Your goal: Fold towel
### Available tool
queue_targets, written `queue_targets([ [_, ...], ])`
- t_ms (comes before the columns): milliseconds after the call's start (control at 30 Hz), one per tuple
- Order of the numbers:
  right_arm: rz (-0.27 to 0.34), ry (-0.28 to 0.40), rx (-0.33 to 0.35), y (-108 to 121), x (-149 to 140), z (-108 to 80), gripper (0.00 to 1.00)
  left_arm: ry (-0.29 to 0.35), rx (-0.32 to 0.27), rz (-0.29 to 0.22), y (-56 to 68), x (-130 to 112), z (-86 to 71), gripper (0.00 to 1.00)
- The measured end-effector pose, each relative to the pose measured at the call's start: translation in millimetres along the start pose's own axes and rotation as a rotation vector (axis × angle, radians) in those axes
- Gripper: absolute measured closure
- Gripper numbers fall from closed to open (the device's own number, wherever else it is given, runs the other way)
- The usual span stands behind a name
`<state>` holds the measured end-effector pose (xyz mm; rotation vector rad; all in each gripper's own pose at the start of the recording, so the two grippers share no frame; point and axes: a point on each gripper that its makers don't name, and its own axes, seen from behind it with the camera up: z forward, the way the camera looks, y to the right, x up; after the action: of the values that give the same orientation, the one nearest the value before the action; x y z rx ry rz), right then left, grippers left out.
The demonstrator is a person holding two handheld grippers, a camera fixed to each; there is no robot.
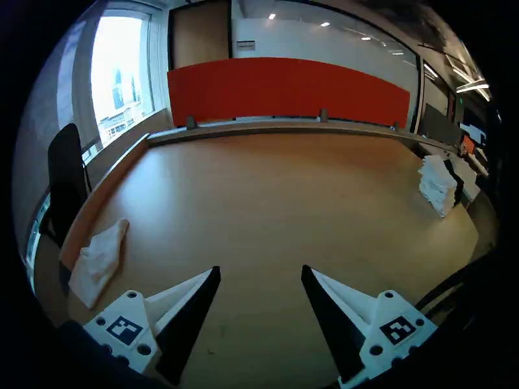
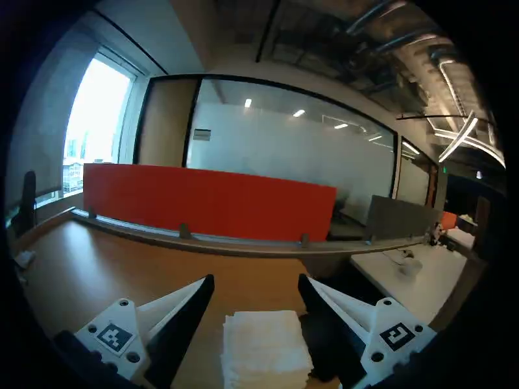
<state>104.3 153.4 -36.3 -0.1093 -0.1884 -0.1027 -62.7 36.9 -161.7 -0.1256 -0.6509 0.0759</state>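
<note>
The left tool point(image 1: 259, 285) has its two black-and-white fingers set wide apart with nothing between them, low over the light-brown wooden surface point(image 1: 272, 194). The right tool point(image 2: 256, 292) is likewise spread and empty, poised just above the neat stack of folded white towels point(image 2: 266, 350) at the right side of the surface. Whether a finger touches the stack cannot be told. The work piece for the step in hand is judged to be the crumpled white cloth towel point(image 1: 100, 259), which lies at the near left edge of the surface, well apart from both tools and from the stack. To do this step well, the left tool should travel left and close on a hem or corner rather than on the bunched middle, so that the cloth opens as it is drawn toward the bare centre. The right tool should then take the matching corner and keep that edge taut and level before any fold is laid. The left gripper view supplies the crumpled towel, a black chair point(image 1: 65, 175) beside it, and the stack farther off at the right. The right gripper view supplies the stack's top face close up and a white neighbouring desk point(image 2: 415, 279) at the far right. A long red divider panel point(image 1: 285, 91) closes the far side.
</note>
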Motion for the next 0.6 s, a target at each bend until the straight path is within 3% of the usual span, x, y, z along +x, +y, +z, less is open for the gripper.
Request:
queue_targets([
  [300, 0.044, 0.023, 0.045, -25, 12, -2.1, 0.00, 0.110, 0.005, -0.011, -9.4, 49, 6.5, 0.08],
  [600, 0.041, 0.046, 0.085, -55, 30, -5.3, 0.00, 0.236, 0.024, -0.008, -24.9, 108, 13.7, 0.07],
])
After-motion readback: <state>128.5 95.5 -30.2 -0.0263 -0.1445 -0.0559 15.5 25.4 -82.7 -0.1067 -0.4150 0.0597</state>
